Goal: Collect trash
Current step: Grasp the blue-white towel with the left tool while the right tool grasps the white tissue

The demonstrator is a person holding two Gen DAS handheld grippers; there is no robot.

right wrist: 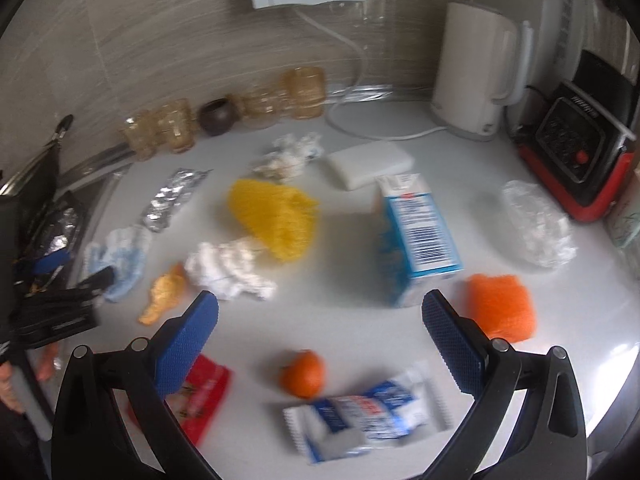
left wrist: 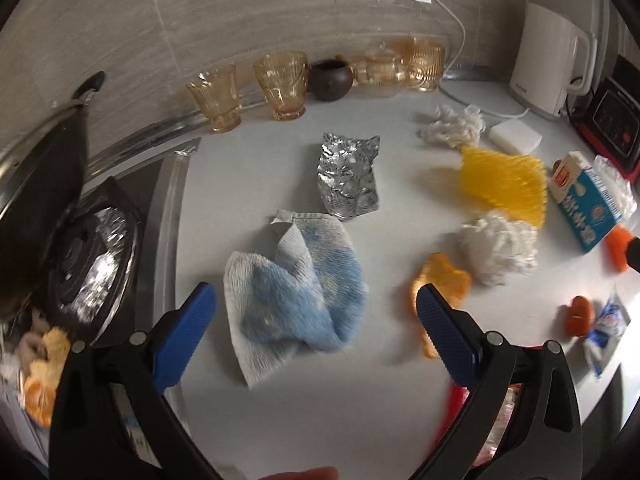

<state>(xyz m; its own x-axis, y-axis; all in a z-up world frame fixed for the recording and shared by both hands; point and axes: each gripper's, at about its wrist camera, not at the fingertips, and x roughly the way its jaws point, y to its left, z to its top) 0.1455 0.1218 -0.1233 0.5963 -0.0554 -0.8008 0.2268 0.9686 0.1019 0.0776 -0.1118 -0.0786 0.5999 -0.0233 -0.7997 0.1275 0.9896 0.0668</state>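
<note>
the left gripper (left wrist: 316, 308) hangs wide open over the blue-stained paper towel (left wrist: 296, 288), nothing between its blue pads (left wrist: 188, 332); the towel lies flat on the white counter (left wrist: 320, 420), framed by the two fingers. to do this well, i'd judge the fingers should drop straight onto the raised fold in the middle of the towel and pinch there — a flat sheet gives no grip at its edges.

the right gripper (right wrist: 320, 340) is spread just as wide and holds nothing. it looks over an orange peel piece (right wrist: 302, 372) and a blue-and-white wrapper (right wrist: 364, 416), both close below it, with a red packet (right wrist: 200, 396) just beside its left-hand finger.

plenty of trash is left: crumpled foil (left wrist: 348, 176) just behind the towel, a white tissue wad (left wrist: 498, 252), an orange peel strip (left wrist: 440, 296) near the left tool's right-hand finger, yellow netting (right wrist: 276, 220), orange netting (right wrist: 500, 304), a milk carton (right wrist: 416, 236) and a clear plastic wad (right wrist: 536, 228).

things to spare — amber glasses (left wrist: 248, 92) and a dark bowl (left wrist: 330, 80) by the wall, a white kettle (right wrist: 476, 76), a white block (right wrist: 368, 162). the peel strip could get caught in the pinch. at the left sits a foil-lined burner (left wrist: 96, 264), and beneath it what may be a bin with peels, too blurred to be sure.
</note>
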